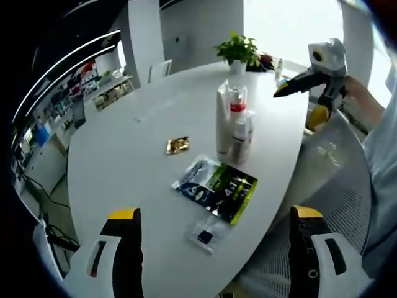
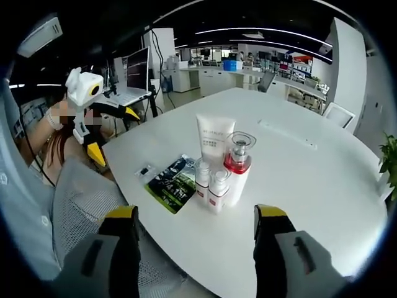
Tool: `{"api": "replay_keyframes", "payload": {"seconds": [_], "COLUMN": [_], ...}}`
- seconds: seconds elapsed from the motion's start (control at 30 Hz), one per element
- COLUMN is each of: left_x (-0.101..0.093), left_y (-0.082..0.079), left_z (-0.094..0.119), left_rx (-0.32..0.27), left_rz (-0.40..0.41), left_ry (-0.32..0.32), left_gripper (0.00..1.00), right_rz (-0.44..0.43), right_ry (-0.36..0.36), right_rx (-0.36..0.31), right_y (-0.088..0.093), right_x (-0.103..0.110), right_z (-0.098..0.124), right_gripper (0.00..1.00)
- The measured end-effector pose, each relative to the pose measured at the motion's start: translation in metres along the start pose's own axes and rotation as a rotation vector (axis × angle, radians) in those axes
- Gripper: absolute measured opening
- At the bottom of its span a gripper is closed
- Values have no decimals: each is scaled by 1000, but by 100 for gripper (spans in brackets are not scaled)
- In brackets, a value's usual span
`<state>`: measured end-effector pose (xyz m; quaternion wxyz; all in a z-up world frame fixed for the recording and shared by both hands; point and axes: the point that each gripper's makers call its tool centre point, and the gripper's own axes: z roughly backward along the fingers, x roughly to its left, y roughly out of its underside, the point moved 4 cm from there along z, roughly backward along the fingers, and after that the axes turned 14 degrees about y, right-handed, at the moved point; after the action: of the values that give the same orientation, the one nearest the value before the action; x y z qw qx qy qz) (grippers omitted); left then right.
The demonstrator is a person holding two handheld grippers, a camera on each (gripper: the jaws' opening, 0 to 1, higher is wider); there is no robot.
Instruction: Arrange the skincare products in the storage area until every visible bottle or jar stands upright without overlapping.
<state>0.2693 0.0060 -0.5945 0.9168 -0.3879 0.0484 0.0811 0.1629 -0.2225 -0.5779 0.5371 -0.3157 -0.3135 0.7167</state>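
Note:
On the white oval table (image 1: 142, 180) several skincare products stand upright in a tight cluster: a white tube (image 1: 223, 121), a clear bottle with a red band (image 1: 237, 104) and small white bottles (image 1: 242, 133). The right gripper view shows the tube (image 2: 214, 138), the red-banded bottle (image 2: 238, 164) and two small bottles (image 2: 203, 177) touching side by side. My left gripper (image 1: 215, 214) is open, well short of them, above the table edge. My right gripper (image 2: 197, 214) is open just in front of the cluster. Each gripper appears in the other's view, left gripper (image 2: 113, 133), right gripper (image 1: 298, 104), both held in the air off the table.
A green and black sachet (image 1: 217, 186) lies flat near the bottles, a small clear packet (image 1: 206, 234) by the table edge, a gold packet (image 1: 177, 145) further in. A potted plant (image 1: 237, 49) stands at the far end. A mesh chair (image 2: 87, 205) sits against the table.

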Motion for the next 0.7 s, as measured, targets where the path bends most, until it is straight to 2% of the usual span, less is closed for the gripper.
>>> {"api": "replay_keyframes", "payload": {"seconds": [0.37,0.6,0.7], "left_x": [21,34,40], "left_y": [-15,-22,-26], "left_z": [-19,-31,-36], "left_rx": [30,72,101], "left_rz": [-45,-77,-114], "left_ry": [46,75,83], "left_gripper": [97,97,97], "right_rz": [-23,-40,-42], "right_ry": [-28,-37,-38], "right_rx": [-1,3,4], "right_y": [-2,-2,-1], "right_x": [-1,-3,-4], "right_z": [-5,-8,-8], "right_gripper": [60,59,56]}}
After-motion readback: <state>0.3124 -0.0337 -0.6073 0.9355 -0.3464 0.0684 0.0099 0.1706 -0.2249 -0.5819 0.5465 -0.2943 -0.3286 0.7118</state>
